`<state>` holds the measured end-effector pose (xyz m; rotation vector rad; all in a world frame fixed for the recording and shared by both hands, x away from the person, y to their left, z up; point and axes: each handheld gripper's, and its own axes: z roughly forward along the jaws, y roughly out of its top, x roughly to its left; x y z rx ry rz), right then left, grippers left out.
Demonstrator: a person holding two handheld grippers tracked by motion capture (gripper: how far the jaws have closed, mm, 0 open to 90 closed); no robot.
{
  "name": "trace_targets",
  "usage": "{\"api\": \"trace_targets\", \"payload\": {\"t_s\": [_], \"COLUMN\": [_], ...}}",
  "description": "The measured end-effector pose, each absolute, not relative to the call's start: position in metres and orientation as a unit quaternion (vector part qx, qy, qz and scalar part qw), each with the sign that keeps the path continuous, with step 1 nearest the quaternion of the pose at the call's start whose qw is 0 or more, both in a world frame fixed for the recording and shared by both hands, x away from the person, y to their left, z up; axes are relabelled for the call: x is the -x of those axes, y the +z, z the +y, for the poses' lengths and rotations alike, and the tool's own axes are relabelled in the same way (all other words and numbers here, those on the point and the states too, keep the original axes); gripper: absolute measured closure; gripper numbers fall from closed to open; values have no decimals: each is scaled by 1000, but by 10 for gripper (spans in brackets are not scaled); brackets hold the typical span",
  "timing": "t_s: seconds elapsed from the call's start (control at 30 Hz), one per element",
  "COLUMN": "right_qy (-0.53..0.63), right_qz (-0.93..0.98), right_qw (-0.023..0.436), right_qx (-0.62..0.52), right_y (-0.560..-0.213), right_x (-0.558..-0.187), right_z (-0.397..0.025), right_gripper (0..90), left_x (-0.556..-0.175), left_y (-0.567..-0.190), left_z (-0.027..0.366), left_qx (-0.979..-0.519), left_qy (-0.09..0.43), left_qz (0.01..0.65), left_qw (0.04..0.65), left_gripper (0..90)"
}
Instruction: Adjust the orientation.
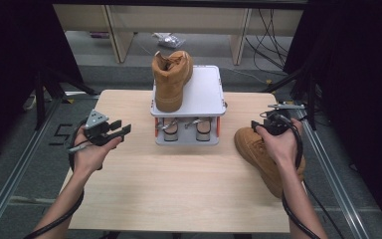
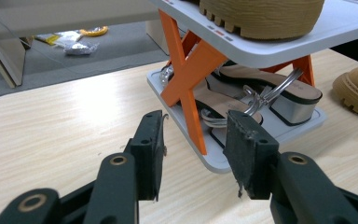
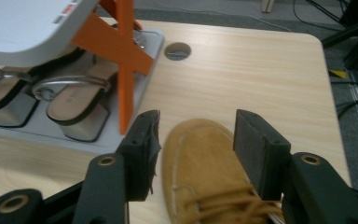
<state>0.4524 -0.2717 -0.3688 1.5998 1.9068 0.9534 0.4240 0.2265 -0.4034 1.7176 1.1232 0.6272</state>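
Note:
A tan boot (image 1: pixel 171 79) stands on the top shelf of a small white rack (image 1: pixel 206 92) with orange legs; its sole (image 2: pixel 261 18) shows in the left gripper view. A pair of silver-heeled sandals (image 1: pixel 184 128) (image 2: pixel 256 95) (image 3: pixel 70 105) sits on the lower shelf. A second tan boot (image 1: pixel 258 152) (image 3: pixel 205 172) lies on the table right of the rack. My right gripper (image 1: pixel 264 125) (image 3: pixel 196 149) is open just above this boot's toe. My left gripper (image 1: pixel 120 129) (image 2: pixel 193 154) is open, left of the rack, with nothing between its fingers.
The wooden table (image 1: pixel 179 189) has free room in front and at the left. A round cable hole (image 3: pixel 177 50) lies behind the rack. Beyond the far edge are desk legs, cables and a plastic bag (image 1: pixel 168 40) on the floor. Metal rails (image 1: pixel 328 169) flank the table.

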Motion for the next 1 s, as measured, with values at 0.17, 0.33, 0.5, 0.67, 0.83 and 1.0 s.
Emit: {"api": "trace_targets", "payload": {"t_s": [0.17, 0.33, 0.5, 0.67, 0.83, 1.0], "right_qy": [341, 322, 306, 284, 273, 256], "right_qz": [684, 680, 678, 696, 707, 686], "right_qw": [240, 252, 249, 237, 237, 189], "right_qx": [-598, -608, -621, -616, -608, -654], "right_y": [-366, -362, -364, -371, -378, -384], "right_x": [-443, -433, -423, -416, -413, -409], "right_z": [-293, -315, -336, -349, -355, -347], "right_gripper": [513, 515, 518, 518, 525, 539], "left_x": [-422, -421, -421, -419, -417, -417], "left_y": [-405, -407, -410, -411, -412, -413], "left_z": [226, 227, 226, 223, 222, 223], "left_qx": [-705, -705, -705, -707, -705, -707], "left_qy": [256, 254, 251, 248, 249, 249], "left_qz": [459, 461, 462, 462, 461, 461], "left_qw": [476, 476, 477, 475, 478, 474], "left_gripper": [567, 565, 565, 554, 546, 540]}}
